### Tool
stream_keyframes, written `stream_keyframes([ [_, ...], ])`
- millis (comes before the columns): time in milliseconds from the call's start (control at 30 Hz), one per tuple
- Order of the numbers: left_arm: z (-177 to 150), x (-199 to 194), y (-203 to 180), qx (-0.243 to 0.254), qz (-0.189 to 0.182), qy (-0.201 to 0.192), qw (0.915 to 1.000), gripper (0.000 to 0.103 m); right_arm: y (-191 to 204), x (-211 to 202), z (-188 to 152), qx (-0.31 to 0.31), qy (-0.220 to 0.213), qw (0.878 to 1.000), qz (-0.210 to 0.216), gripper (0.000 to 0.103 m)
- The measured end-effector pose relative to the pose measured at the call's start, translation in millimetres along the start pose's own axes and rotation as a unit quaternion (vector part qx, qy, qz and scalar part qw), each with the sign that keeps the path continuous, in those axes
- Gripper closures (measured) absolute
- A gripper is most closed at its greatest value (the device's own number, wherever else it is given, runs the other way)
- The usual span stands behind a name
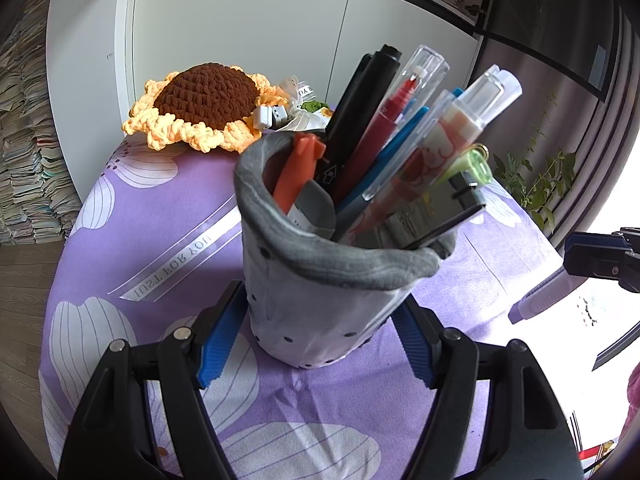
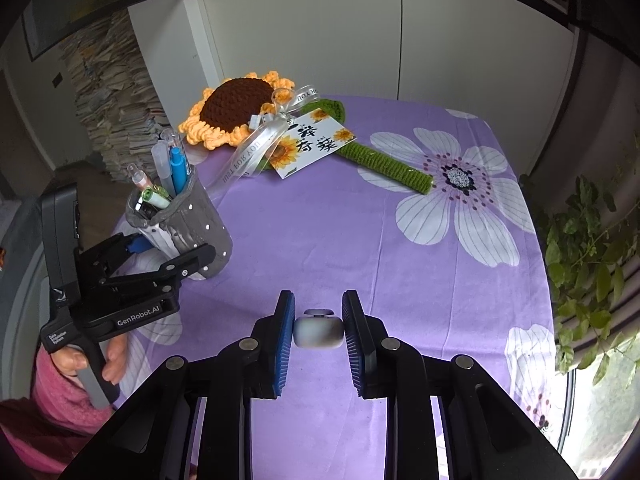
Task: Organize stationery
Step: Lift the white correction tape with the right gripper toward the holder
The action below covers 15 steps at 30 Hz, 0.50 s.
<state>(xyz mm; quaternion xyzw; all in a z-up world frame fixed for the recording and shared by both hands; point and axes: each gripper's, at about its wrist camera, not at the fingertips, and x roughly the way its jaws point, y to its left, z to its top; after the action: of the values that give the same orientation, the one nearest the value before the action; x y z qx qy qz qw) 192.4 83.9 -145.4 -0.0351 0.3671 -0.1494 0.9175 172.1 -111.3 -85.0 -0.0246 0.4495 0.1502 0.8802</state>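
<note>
The purple cloth with white flower print (image 2: 320, 216) covers the table and serves as the reference surface. The crocheted sunflower with brown centre, orange petals and green stem (image 2: 236, 110) lies at the far side of the cloth; only the right wrist view shows its full stem and the white printed card (image 2: 310, 142) tied to it with ribbon, whereas the left wrist view shows the flower head alone. The grey fabric pen holder with dark dots and a folded rim (image 1: 320, 292) stands on the cloth nearer than the sunflower, tilted, and is filled with pens and markers (image 1: 400, 132). The left wrist view resolves a black marker, a red pen, blue pens and an orange item inside it; the right wrist view shows only the tips. The left gripper (image 1: 316, 340) has its blue-padded fingers on either side of the holder's lower body, pinching it. The right gripper (image 2: 319, 334), over the near part of the cloth, pinches a white pen-like item seen end-on (image 2: 319, 332) between its pads; the left wrist view shows this item as a pale shaft (image 1: 540, 300) beside the holder.
</note>
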Motion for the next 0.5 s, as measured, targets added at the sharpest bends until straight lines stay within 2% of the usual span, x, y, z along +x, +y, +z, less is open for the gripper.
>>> stream_keyframes([
  [267, -0.1, 0.1, -0.1, 0.000, 0.000, 0.000, 1.0000, 0.032, 23.3, -22.2, 34.2, -0.010, -0.047, 0.999, 0.024, 0.077],
  [500, -0.2, 0.1, -0.2, 0.000, 0.000, 0.000, 1.0000, 0.032, 57.0, -50.9, 64.3, -0.048, -0.095, 0.993, 0.050, 0.077],
])
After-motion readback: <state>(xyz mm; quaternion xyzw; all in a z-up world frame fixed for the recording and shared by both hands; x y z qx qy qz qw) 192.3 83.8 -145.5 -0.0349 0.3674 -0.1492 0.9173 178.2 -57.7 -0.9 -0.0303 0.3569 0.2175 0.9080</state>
